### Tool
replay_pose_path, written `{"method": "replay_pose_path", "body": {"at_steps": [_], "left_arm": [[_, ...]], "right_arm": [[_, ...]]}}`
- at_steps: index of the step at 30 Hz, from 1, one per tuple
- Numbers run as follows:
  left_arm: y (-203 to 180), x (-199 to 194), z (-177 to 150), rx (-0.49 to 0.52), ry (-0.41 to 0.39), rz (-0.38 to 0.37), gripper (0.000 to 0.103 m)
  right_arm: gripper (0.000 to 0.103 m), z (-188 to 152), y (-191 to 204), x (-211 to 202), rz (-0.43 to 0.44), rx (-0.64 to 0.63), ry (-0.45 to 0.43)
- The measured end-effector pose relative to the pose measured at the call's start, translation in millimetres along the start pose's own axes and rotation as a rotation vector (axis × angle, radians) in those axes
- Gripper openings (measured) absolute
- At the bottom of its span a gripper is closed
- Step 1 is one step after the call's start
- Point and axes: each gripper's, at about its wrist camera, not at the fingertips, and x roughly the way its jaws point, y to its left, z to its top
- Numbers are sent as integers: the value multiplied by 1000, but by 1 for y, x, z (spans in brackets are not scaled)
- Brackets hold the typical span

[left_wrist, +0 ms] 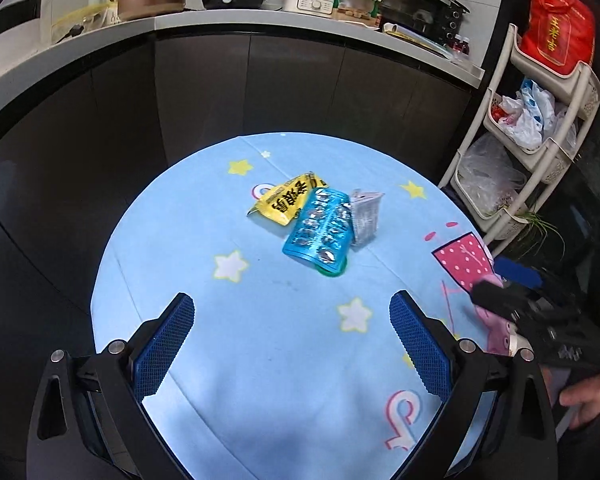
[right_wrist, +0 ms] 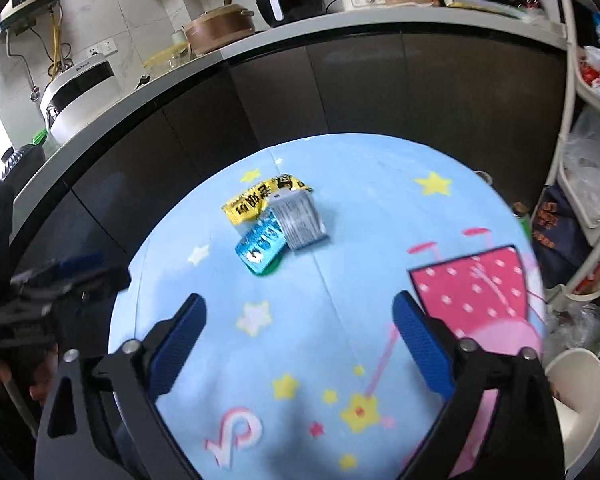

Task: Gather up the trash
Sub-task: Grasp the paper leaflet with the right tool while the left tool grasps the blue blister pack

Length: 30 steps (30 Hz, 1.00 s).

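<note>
Both grippers hovered over the surface point(left_wrist: 260, 360) with its blue star-print cloth. The left gripper point(left_wrist: 291, 340) had its jaws spread with nothing between them, and so did the right gripper point(right_wrist: 300, 340). The trash lay in a heap well ahead of them: a yellow wrapper point(left_wrist: 284, 202), a blue blister pack point(left_wrist: 320, 228) overlapping it, and a grey packet point(left_wrist: 365, 216) just beside.

A round table point(left_wrist: 188, 360) fills the lower middle of both views, covered with a light blue cloth that has stars and a pink cartoon print. Near the centre of the frame a small pile lies on the cloth: a yellow wrapper point(left_wrist: 282, 202), a blue blister pack point(left_wrist: 320, 228) partly over it, and a silver foil packet point(left_wrist: 365, 216) touching the pack's right side. A green thing point(left_wrist: 332, 271) shows under the pack's lower edge.
</note>
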Motion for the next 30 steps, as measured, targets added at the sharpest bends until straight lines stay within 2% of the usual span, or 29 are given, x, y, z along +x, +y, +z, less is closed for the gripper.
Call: {"method": "replay_pose_path", "body": {"at_steps": [4,9,14,15,16,20,26,30], "left_arm": [[14,8,2,-4,4,-16,94],[23,20,6,-9,15,-40,93],[25,32,10,3,26,-65,92],[24,34,11,8,29,-71,92],[23,37,12,15,32,-79,92],[14,53,18,46,47,-118,92],[-12,106,32,67,116,-180,92],[-34,138,37,116,145,-164,93]], "right_arm": [[80,24,8,43,-11,-9,43],[77,42,19,84,-33,-61,80],[69,56,22,119,-91,-99,105],[58,57,20,124,-99,-100,113],[37,57,18,126,-107,-101,122],[36,49,7,108,-90,-85,98],[36,27,-9,69,-86,-71,64],[36,12,-15,50,-115,-73,51]]}}
